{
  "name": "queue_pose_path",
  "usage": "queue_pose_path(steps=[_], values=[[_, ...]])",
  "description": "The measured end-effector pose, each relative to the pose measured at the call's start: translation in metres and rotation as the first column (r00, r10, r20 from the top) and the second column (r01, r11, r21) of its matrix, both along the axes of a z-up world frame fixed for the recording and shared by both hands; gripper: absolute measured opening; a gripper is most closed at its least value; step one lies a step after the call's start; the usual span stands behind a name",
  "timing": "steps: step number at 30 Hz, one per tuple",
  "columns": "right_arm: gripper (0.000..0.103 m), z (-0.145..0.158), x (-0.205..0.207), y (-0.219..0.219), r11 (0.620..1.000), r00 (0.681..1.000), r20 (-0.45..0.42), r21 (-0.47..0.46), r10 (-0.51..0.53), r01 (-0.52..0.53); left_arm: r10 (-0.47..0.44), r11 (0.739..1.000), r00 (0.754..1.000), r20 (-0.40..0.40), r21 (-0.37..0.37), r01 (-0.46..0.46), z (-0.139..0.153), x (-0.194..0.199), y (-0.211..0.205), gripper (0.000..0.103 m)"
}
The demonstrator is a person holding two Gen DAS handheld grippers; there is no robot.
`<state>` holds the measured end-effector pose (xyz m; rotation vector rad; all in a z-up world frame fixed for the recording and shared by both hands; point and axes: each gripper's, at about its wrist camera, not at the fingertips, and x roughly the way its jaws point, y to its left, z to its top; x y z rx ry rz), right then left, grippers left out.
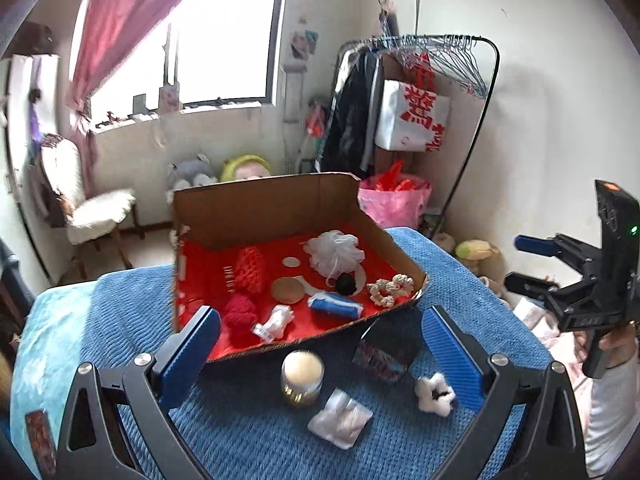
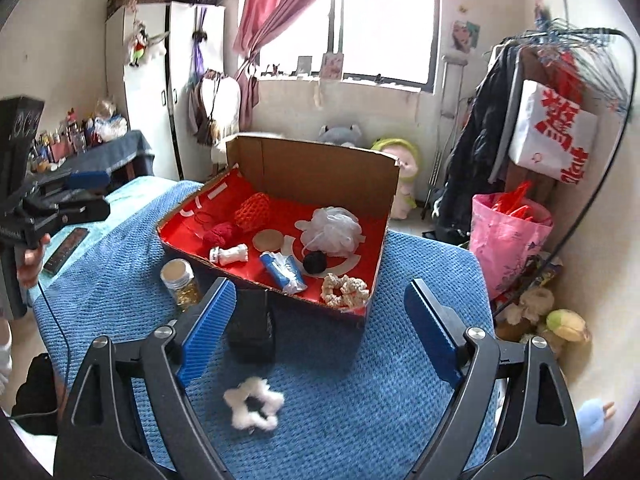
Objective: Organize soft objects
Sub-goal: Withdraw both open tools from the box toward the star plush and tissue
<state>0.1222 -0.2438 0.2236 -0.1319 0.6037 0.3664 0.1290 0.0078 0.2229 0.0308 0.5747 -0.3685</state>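
Left wrist view: left tool spread wide, nothing in it. Right tool also released, empty. Cardboard box on blue blanket holds soft items; white scrunchie lies outside, near jar and folded white cloth.

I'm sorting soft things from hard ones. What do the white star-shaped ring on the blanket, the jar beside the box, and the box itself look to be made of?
White star-shaped ring: fluffy plush fabric, probably a scrunchie, with a fuzzy outline. Jar: clear glass or plastic, it seems, with a matte pale lid and gold contents showing through. Box: brown corrugated cardboard, dull walls, glossy red lining.
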Motion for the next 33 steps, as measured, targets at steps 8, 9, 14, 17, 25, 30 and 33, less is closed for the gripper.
queue_pose_path(steps=[8, 9, 14, 17, 25, 30, 33], values=[[0.091, -0.003, -0.059, -0.001, 0.998, 0.998, 0.055, 0.049, -0.032, 0.029, 0.012, 1.0, 0.996, 0.087, -0.012, -0.011, -0.009, -0.067, 0.0, 0.103], [0.091, -0.002, -0.065, -0.001, 0.998, 0.998, 0.058, 0.05, -0.032, 0.029, 0.012, 1.0, 0.996, 0.088, -0.016, -0.01, -0.007, -0.072, 0.0, 0.103], [0.091, 0.003, -0.085, 0.004, 0.999, 0.997, 0.073, 0.05, -0.017, 0.013, 0.014, 0.999, 0.992, 0.128, -0.034, -0.009, 0.006, -0.1, 0.001, 0.103], [0.091, 0.003, -0.096, 0.009, 0.999, 0.996, 0.084, 0.052, -0.008, 0.004, 0.005, 0.999, 0.989, 0.151, -0.049, 0.002, 0.009, -0.116, 0.003, 0.103], [0.091, -0.009, -0.122, 0.019, 0.997, 0.996, 0.087, 0.077, 0.007, -0.014, 0.016, 0.997, 0.989, 0.145, -0.079, -0.005, -0.012, -0.144, 0.004, 0.103], [0.091, -0.034, -0.129, 0.027, 0.998, 0.996, 0.086, 0.068, -0.019, 0.013, 0.044, 0.997, 0.989, 0.14, -0.061, -0.035, -0.048, -0.145, -0.004, 0.103], [0.091, -0.056, -0.13, 0.03, 0.995, 0.994, 0.086, 0.074, -0.071, 0.065, 0.063, 0.997, 0.989, 0.134, -0.059, -0.055, -0.074, -0.14, -0.01, 0.103]])
